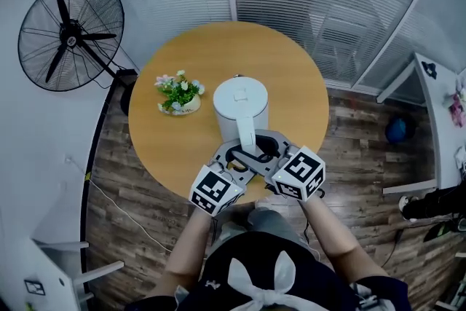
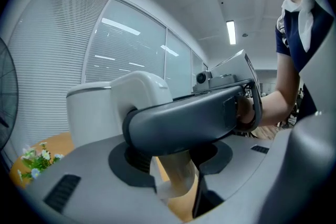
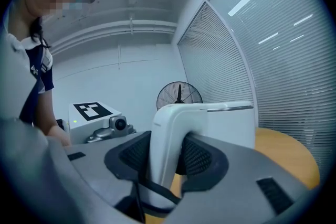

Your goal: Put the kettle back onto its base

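Head view: the white kettle [image 1: 240,102] is at frame centre over the round tabletop [image 1: 291,76]. The left gripper [image 1: 237,154] and right gripper [image 1: 271,146] meet at its handle [image 1: 247,133].

Left gripper view: the fingers [image 2: 131,161] are narrow, closed on the handle at lower centre.

Right gripper view: the fingers [image 3: 202,158] clamp the handle at centre.

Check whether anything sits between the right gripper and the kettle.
Nothing does. The right gripper is closed on the kettle at its handle. The flowers stand apart on the table.

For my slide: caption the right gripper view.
Right gripper shut on the handle of the white kettle, fan behind.
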### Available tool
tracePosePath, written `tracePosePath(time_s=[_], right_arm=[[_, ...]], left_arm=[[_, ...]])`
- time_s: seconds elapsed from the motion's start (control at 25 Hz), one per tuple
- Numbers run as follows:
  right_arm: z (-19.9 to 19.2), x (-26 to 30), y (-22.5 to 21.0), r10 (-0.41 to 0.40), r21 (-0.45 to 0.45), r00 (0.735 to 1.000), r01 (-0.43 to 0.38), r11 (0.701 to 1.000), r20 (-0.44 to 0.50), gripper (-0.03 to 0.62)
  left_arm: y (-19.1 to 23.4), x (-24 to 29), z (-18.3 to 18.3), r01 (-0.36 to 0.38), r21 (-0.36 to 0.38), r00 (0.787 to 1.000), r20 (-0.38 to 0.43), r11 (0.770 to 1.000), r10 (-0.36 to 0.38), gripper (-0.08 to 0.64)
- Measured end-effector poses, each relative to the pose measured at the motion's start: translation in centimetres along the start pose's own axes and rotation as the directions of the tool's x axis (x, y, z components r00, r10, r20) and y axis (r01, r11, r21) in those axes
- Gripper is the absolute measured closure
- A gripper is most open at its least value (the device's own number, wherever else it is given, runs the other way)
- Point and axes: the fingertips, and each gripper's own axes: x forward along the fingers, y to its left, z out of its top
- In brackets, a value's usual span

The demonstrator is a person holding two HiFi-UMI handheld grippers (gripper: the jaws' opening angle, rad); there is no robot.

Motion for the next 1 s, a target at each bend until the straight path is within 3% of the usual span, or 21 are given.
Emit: tracePosePath(time_s=[0.44,1.0], right_arm=[[-3.0,0.8,-2.4,0.112,0.025,0.993,-0.111,0.994,-0.041,0.405],[-6.3,1.7,-3.5,0.132,0.065,0.987,-0.127,0.990,-0.090,0.405]], left_arm=[[1.7,2.7,-2.8,-0.108,-0.060,0.994,-0.037,0.992,0.106,0.367],[2.4,3.8,-6.3,-0.120,-0.093,0.989,-0.095,0.988,0.111,0.365]])
